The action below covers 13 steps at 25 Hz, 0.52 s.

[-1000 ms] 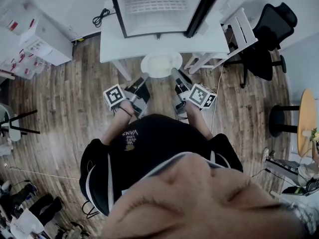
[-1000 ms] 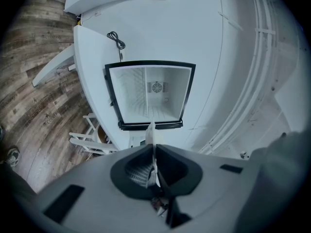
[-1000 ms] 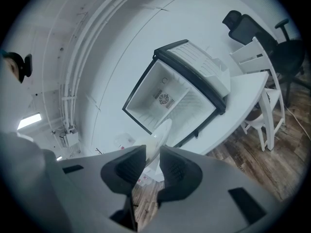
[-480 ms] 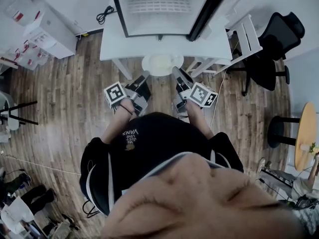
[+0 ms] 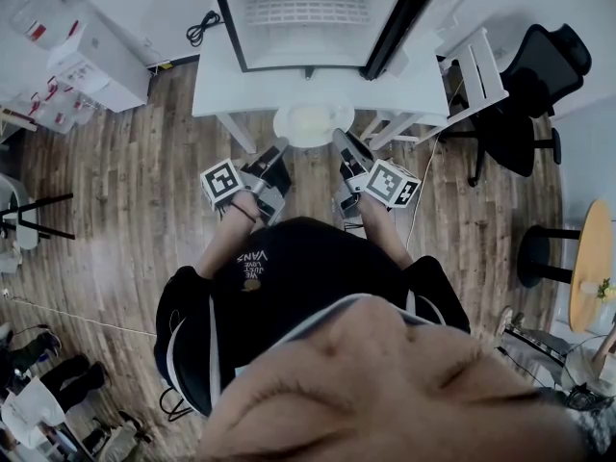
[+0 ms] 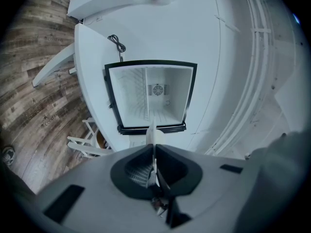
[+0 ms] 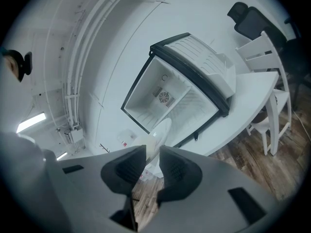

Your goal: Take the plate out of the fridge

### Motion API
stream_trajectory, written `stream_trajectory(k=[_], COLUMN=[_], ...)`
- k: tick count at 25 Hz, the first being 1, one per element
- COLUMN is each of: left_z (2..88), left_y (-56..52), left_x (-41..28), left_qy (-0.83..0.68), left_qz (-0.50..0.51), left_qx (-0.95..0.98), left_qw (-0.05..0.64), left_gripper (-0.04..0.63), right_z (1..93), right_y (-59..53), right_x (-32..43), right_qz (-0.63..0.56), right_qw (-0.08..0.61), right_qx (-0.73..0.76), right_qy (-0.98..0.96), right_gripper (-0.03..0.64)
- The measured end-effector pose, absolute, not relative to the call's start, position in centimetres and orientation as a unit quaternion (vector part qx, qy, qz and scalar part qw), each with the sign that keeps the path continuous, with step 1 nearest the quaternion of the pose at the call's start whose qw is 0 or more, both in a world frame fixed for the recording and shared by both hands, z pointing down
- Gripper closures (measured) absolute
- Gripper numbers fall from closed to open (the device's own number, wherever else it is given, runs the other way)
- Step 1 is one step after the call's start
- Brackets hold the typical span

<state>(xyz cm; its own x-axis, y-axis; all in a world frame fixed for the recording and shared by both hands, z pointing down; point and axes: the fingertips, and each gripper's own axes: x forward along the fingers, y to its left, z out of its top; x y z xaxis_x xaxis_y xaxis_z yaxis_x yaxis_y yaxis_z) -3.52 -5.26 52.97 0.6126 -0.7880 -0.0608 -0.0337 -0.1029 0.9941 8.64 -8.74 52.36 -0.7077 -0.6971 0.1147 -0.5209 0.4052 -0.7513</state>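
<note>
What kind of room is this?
Probably an office or lab workroom: a small open fridge sits on a white table, with a black office chair beside it on wood flooring.

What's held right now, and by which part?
The round white plate, by its rim: left gripper on one edge, right gripper on the opposite edge.

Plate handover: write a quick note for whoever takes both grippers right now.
Left gripper: shut on the plate rim.
Right gripper: closed on the opposite rim, as far as I can tell.
Plate: out of the fridge, held between both grippers at the front edge of the white table.
Fridge: open, looks empty.
Done: plate removed.
Left: probably set it down.
</note>
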Motion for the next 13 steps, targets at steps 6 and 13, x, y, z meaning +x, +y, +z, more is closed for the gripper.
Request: stream_trajectory(k=[6, 13], left_z=[53.03, 52.81], left_y=[-5.25, -5.35], left_x=[-3.43, -3.30], left_qy=[-0.305, -0.304], left_qz=[-0.311, -0.312], left_qx=[0.673, 0.672], left_qw=[0.597, 0.599], left_gripper=[0.563, 0.563], right_z=[52.25, 52.06], right_y=[-8.59, -8.65], right_x=[8.73, 8.87], right_qz=[-0.406, -0.402], right_qw=[0.114, 0.113], right_qx=[-0.369, -0.371], right_qy=[0.828, 0.830], right_gripper=[0.523, 0.525])
